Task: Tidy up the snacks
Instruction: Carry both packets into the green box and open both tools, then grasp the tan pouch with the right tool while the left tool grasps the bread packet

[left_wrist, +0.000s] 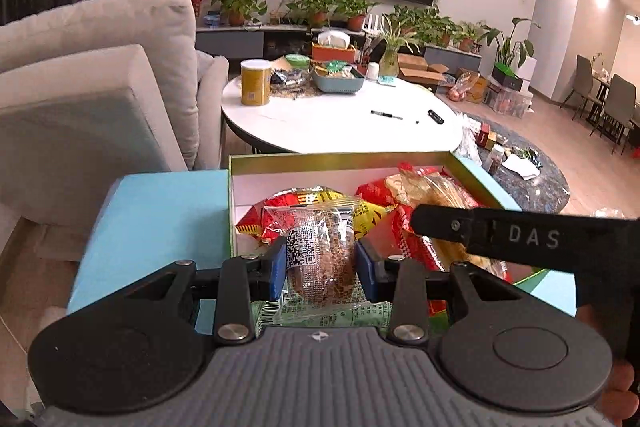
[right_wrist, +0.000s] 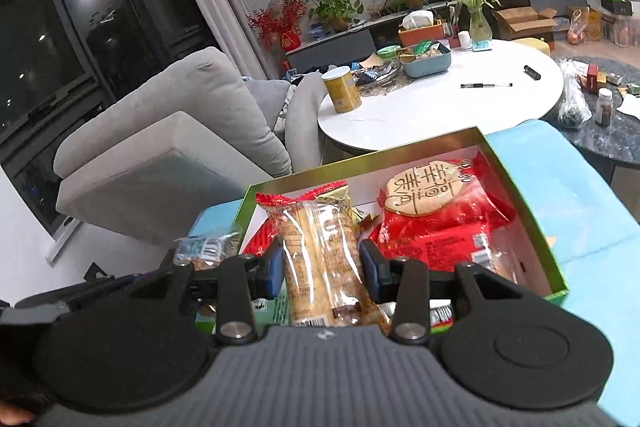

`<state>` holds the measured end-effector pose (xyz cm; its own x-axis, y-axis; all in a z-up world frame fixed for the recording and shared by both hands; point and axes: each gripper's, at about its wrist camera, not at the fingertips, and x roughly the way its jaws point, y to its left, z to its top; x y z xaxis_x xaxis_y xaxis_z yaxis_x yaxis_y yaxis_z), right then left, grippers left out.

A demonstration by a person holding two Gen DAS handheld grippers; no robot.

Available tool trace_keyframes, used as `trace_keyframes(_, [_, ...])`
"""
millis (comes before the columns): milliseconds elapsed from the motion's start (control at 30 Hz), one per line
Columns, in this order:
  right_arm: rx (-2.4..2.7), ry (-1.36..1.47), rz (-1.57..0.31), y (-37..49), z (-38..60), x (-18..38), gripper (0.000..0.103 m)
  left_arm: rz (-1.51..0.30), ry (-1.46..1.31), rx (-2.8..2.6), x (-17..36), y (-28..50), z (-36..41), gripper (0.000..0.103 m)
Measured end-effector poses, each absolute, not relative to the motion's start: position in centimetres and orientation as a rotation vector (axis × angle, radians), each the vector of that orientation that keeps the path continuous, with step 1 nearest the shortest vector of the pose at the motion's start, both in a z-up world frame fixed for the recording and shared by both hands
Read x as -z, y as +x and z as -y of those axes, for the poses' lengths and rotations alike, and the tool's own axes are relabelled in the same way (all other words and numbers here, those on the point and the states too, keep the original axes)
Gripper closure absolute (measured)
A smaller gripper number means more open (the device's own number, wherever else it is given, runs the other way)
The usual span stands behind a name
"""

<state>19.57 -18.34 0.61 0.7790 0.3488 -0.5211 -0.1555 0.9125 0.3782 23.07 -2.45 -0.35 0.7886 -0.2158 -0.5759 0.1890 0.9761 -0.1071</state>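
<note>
Two packets held over the open snack box; both grips are risk points.

Left wrist view: the left gripper [left_wrist: 321,259] pinches a clear-wrapped brown snack [left_wrist: 320,259] at lower centre, above the near edge of the green-rimmed box [left_wrist: 340,159]. The right gripper's black arm [left_wrist: 500,231] crosses from the right, close over the red packets [left_wrist: 376,199]; a sideways swing could strike it or the box wall. Right wrist view: the right gripper [right_wrist: 322,267] is pressed onto a long pale wafer packet [right_wrist: 316,255], centre frame, over the box's near left corner. The film wrapper looks slick, so it may slide out. A small packet [right_wrist: 208,247] at left appears to be the left gripper's load, though blurred.
</note>
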Motion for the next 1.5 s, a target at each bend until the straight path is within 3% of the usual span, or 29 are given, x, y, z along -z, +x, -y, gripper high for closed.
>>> trace_keyframes(500, [-0.273,0.326,-0.678,22.6,17.4,1.6,0.077,-0.680,-0.032,0.223,2.8,26.0,3.0,0.068])
trace_keyframes(567, [-0.262,0.342,-0.685,22.6,17.6,1.6,0.076,-0.671,-0.029,0.211,2.8,25.9,2.9,0.053])
trace_keyframes(633, [-0.265,0.348,-0.681,22.3,17.9,1.3,0.074,-0.642,-0.023,0.192,2.4,25.3,2.8,0.043])
trace_keyframes(1367, [-0.189,0.226,-0.659,12.7,21.7,-1.5,0.068,-0.606,-0.011,0.275,0.1,15.7,2.8,0.035])
trace_keyframes(1500, [-0.175,0.215,-0.663,10.9,22.5,-1.3,0.060,-0.643,0.026,0.300,1.4,14.5,3.9,0.030])
